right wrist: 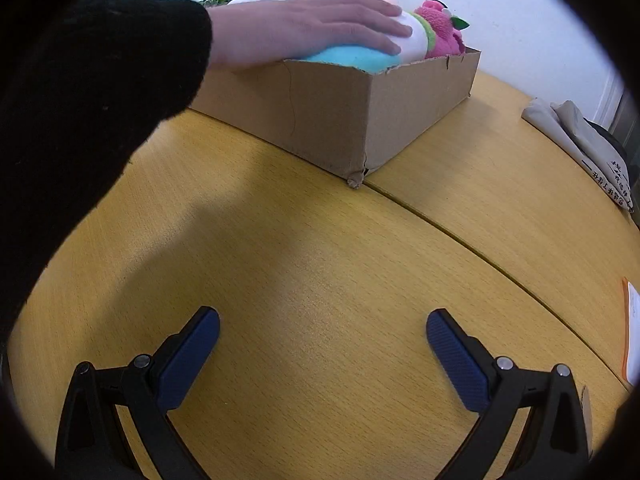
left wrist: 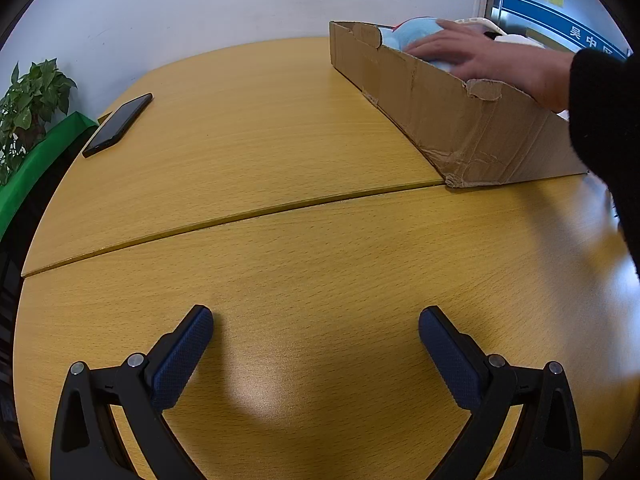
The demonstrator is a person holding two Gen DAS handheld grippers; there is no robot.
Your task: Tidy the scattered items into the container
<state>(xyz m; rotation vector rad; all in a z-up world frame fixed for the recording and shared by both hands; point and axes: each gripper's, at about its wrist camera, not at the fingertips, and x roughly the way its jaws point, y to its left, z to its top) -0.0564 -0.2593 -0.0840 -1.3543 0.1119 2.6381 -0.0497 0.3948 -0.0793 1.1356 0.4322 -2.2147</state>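
From the left hand-held gripper (left wrist: 316, 316), going left to right, a black smartphone (left wrist: 118, 125) lies far ahead and to its left on the wooden surface (left wrist: 280, 248), its long axis running diagonally away toward the right. Nothing else loose shows on that side. The cardboard box (left wrist: 452, 116) stands ahead and to the right of this hand-held gripper, its long side running away from it. A bare hand (left wrist: 492, 56) in a black sleeve reaches in over the near end of the box and presses on a light blue plush toy (left wrist: 416, 30) inside.

The left hand-held gripper is spread wide and holds nothing; its blue pads hang over bare wood.

From the right hand-held gripper (right wrist: 323, 318), the same box (right wrist: 344, 120) lies ahead, slightly left, one corner pointing toward it. The bare hand (right wrist: 312, 28) rests flat on the blue plush (right wrist: 356, 58), and a pink plush toy (right wrist: 440, 32) sits at the far right end of the box. Folded grey cloth bags (right wrist: 580, 148) lie far to the right. This hand-held gripper is also fully released and empty, over bare surface.

Judging by this, the plush toys are already in the container, and the phone, if it counts as scattered, lies nearer the left hand-held gripper.
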